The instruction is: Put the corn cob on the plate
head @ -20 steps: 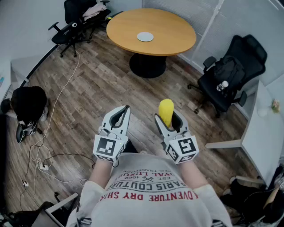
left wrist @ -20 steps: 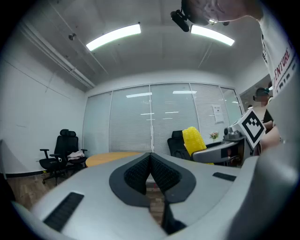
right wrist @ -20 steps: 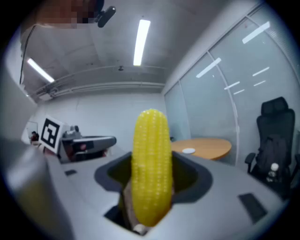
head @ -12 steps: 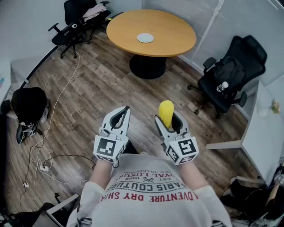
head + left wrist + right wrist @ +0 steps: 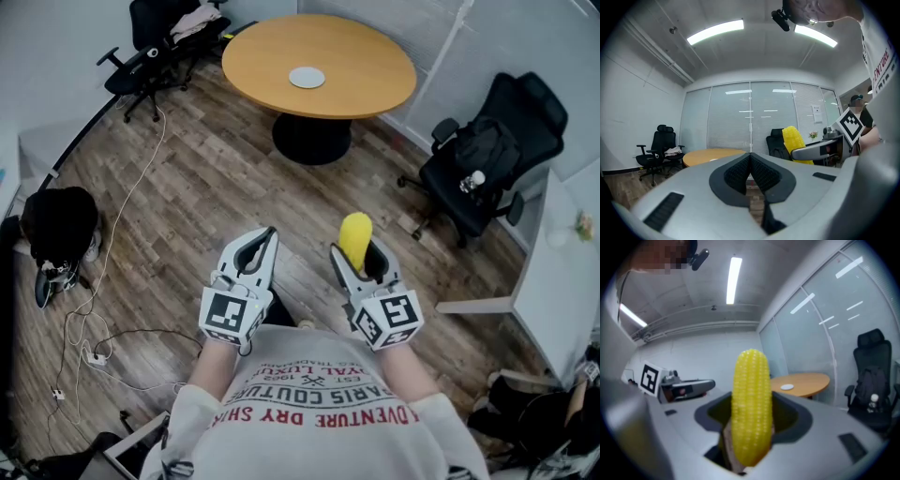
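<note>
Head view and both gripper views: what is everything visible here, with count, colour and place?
round table: 1, orange-brown, far centre
plate: 1, white, on round table
corn cob: 1, yellow, upright in the right gripper
right office chair: 1, black, right side
backpack: 1, black, on right office chair
far-left office chair: 1, black, top left
bag: 1, black, floor at left
desk: 1, white, right edge
left gripper: 1, grey, jaws together, empty
right gripper: 1, grey, shut on corn cob
shirt: 1, white with red print, bottom
</note>
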`<state>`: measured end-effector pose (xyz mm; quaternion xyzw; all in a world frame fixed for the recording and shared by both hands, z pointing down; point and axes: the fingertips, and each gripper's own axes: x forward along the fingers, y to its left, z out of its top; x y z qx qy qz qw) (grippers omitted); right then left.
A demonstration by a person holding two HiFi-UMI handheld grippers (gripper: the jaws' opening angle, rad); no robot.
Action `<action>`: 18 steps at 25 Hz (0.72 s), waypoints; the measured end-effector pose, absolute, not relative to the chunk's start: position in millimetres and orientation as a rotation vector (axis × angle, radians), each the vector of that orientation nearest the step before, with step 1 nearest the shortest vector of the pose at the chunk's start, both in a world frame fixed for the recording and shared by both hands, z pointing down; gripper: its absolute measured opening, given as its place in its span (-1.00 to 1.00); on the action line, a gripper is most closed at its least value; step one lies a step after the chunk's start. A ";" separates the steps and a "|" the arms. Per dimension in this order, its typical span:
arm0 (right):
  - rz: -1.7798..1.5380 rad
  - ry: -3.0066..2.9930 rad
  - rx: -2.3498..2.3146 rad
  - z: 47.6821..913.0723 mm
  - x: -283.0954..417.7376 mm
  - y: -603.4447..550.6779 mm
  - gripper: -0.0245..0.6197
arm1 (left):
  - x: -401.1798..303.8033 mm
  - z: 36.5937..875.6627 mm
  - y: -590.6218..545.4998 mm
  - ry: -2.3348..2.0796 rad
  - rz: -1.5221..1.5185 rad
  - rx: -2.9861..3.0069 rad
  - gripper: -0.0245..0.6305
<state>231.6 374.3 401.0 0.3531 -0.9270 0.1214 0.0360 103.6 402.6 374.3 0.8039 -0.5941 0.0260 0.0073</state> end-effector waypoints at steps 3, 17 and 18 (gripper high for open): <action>0.384 -2.834 1.096 405.4 223.5 362.8 -0.10 | 95.4 378.0 390.7 -1.840 0.086 2.517 -0.82; 0.407 -2.790 1.194 407.8 134.6 255.4 -0.10 | 0.5 379.2 276.7 -1.762 0.063 2.569 -0.82; 0.406 -2.788 1.203 406.7 125.8 245.9 -0.10 | -9.0 378.0 266.5 -1.758 0.060 2.575 -0.82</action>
